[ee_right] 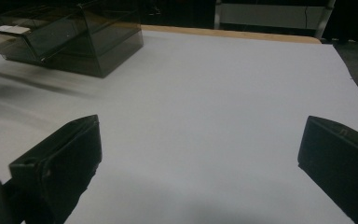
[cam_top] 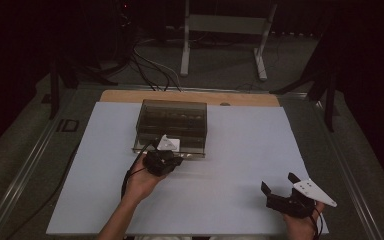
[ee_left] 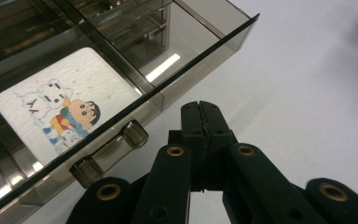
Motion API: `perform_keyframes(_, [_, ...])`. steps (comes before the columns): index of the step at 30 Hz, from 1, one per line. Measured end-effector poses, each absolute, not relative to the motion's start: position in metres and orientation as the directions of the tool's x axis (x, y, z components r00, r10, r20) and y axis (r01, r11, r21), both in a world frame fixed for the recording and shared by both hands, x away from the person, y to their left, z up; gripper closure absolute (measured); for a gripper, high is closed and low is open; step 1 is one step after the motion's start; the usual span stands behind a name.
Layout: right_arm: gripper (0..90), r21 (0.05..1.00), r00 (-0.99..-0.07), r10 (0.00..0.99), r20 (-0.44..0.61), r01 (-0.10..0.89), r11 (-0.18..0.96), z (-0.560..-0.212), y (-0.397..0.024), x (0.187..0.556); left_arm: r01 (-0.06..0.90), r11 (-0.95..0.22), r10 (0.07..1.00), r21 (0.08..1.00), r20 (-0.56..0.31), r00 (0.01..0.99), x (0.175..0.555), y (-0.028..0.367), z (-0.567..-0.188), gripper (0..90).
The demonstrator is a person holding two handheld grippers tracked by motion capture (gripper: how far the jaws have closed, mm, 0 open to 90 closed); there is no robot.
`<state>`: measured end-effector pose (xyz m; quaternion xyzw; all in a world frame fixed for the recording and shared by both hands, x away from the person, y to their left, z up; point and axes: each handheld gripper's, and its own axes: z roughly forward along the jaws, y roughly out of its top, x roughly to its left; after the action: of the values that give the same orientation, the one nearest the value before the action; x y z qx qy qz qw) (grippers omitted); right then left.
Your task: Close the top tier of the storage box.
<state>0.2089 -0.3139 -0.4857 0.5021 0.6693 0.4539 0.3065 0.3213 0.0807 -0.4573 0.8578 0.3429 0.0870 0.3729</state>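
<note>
White table (cam_top: 240,165) lies open; left gripper (ee_left: 202,122) fingers pressed together beside drawer (ee_left: 135,100).

Picture card (ee_left: 51,112) partly behind drawer front (ee_left: 135,100)

A white-topped table (cam_top: 240,165) (wooden strip along its far edge) carries a smoked, clear drawer box (cam_top: 172,122).
</note>
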Motion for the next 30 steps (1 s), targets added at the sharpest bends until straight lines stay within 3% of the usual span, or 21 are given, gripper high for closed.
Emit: perform_keyframes(30, [0.0,0.912,-0.311,0.949,0.048,0.401,0.085,-0.486,-0.314,0.21,0.573,-0.463,0.691,0.676,-0.129,0.711,0.329,0.088,-0.471,90.0])
